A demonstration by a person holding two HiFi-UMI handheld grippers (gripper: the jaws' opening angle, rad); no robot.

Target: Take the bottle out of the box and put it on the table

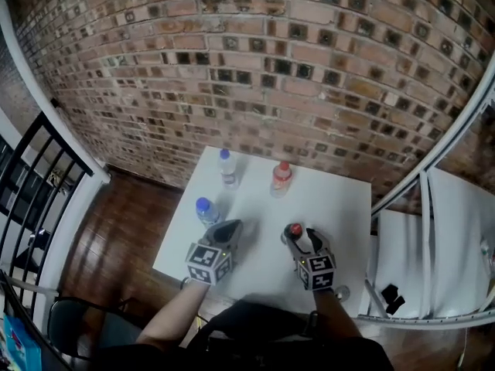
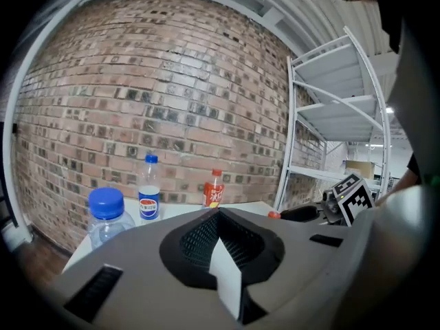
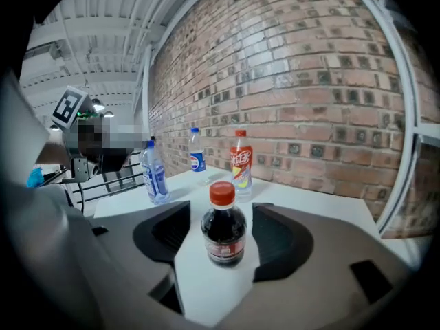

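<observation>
My right gripper (image 1: 302, 238) is released: its jaws stand apart on either side of the cola bottle (image 3: 223, 229), with a gap at each pad. The cola bottle stands upright on the table (image 1: 340, 207). My left gripper (image 1: 230, 229) is clenched on nothing, near a water bottle (image 1: 206, 209). A Pepsi bottle (image 1: 227, 166) and an orange bottle (image 1: 281, 178) stand farther back.

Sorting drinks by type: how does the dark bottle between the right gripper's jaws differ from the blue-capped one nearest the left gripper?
The dark bottle holds dark drink under a red cap; the blue-capped bottle looks clear. The dark bottle stands between the open jaws of the right gripper; the blue-capped bottle stands beside the shut left gripper. Both are upright and capped on the white table.
</observation>
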